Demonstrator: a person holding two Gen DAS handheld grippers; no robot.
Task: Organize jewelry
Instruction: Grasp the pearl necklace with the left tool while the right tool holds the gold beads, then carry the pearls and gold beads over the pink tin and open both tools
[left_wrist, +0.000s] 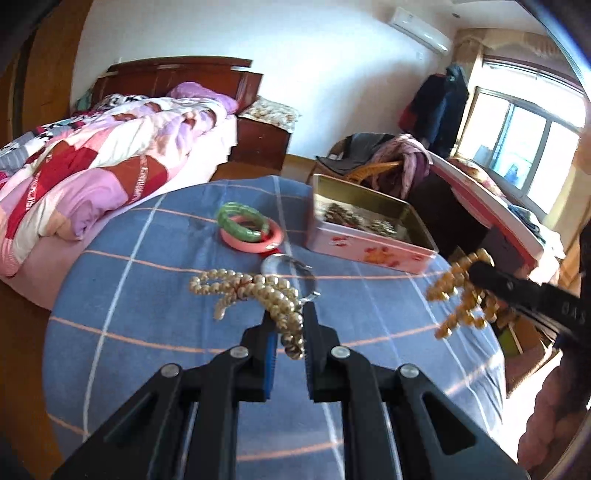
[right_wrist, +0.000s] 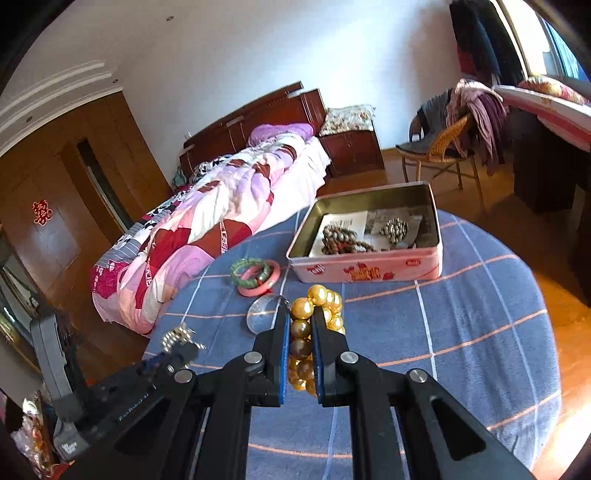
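A round surface (right_wrist: 480, 314) draped in blue checked cloth carried the jewelry. At its far edge stood an open pink tin (right_wrist: 369, 271), already holding two bead bracelets on paper. Near the tin's left end lay a green bangle (right_wrist: 251, 271) resting on a pink bangle (right_wrist: 271, 284), with a magnifying glass (right_wrist: 264, 312) just beside them toward the middle. The right hand-held gripper (right_wrist: 300, 325) was clamped on a strand of large golden beads (right_wrist: 317, 295), raised off the cloth just short of the tin's front wall. The left hand-held gripper (left_wrist: 290, 325) had its jaws narrowed around a strand of pale pearls (left_wrist: 240, 286), most of which lay coiled on the cloth at mid-surface; whether it gripped firmly could not be told. The golden strand appeared headed for the tin, and the placement would likely go best if the beads were carried fully over the rim and lowered before release, so no loop draped over the wall. The pearls would want lifting slowly, lest they snag the magnifier's handle.
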